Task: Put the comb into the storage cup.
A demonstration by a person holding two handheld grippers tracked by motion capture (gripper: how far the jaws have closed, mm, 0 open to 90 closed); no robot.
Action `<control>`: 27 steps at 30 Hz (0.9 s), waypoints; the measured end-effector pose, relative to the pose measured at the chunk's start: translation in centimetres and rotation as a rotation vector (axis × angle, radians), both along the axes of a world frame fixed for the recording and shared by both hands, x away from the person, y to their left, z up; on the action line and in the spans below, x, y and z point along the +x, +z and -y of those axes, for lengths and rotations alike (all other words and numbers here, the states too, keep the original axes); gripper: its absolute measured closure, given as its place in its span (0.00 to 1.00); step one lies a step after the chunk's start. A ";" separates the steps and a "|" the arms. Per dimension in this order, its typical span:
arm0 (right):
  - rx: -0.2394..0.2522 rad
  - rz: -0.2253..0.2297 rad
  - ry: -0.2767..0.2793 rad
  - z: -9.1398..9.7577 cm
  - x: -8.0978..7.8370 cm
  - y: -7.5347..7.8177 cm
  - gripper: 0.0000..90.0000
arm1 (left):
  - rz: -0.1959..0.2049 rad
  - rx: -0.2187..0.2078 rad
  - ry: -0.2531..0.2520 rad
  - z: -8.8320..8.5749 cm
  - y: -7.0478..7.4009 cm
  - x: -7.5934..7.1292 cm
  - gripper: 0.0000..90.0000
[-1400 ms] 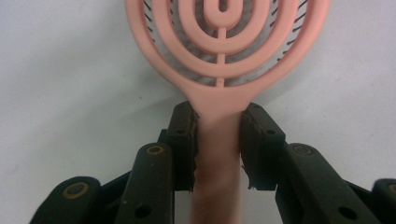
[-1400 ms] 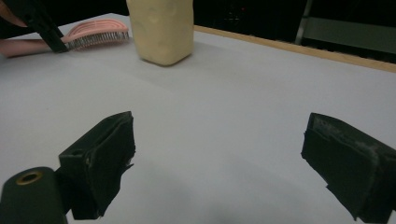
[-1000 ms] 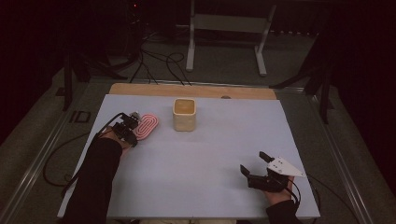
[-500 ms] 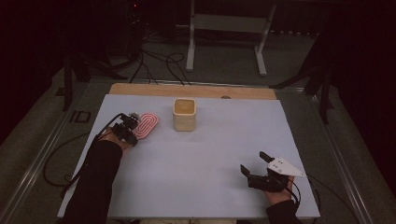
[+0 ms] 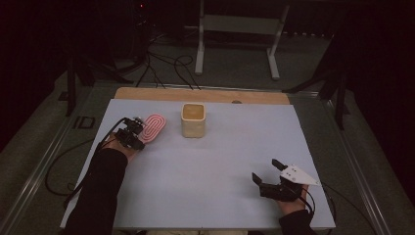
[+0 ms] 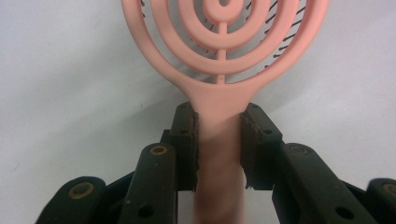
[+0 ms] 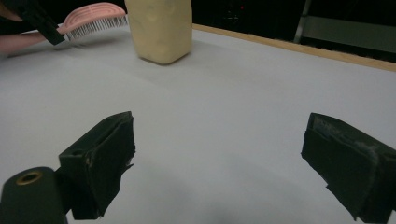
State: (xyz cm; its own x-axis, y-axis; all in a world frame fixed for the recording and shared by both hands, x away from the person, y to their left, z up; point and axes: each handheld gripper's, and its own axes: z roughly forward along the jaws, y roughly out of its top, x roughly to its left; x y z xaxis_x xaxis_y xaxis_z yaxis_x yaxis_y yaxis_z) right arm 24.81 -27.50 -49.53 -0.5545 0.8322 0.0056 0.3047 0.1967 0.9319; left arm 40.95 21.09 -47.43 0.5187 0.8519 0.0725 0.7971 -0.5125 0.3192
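Pink plastic hairbrush (image 5: pixel 153 128) sits at far left of the pale tabletop (image 5: pixel 225 166), just left of the cream square container (image 5: pixel 194 120), a small gap between them. Left tool (image 5: pixel 138 131) is pinching the brush's handle: in the left gripper view both pads press the handle (image 6: pixel 219 140) from either side, right below the ringed open head (image 6: pixel 224 42), bristles visible through the rings. In the right gripper view the brush (image 7: pixel 93 17) is bristles-down, close over the tabletop; contact can't be judged. Right tool (image 5: pixel 266 175) is at near right, well apart from brush and container, jaws spread wide with only bare tabletop between them. Grey triangular plate (image 5: pixel 297 174) sits on top of it. Container (image 7: pixel 161 29) stands upright.
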 end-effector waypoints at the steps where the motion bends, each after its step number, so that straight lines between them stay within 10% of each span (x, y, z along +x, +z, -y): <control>1: 0.001 0.000 0.000 0.0 0.0 0.0 0.10 | 0.000 0.000 0.000 0.0 0.0 0.0 0.78; 27: 0.001 -0.002 0.000 0.0 0.0 0.0 0.10 | 0.197 -0.099 -0.054 1.0 4.4 -3.0 0.77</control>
State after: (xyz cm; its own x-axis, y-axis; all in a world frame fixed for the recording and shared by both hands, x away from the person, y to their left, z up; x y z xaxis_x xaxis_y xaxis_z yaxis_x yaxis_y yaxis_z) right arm 24.82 -27.47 -49.55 -0.5549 0.8319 0.0077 0.3062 0.1956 0.9317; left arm 38.00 20.05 -43.01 0.5476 0.8314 0.0946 0.6866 -0.5111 0.5171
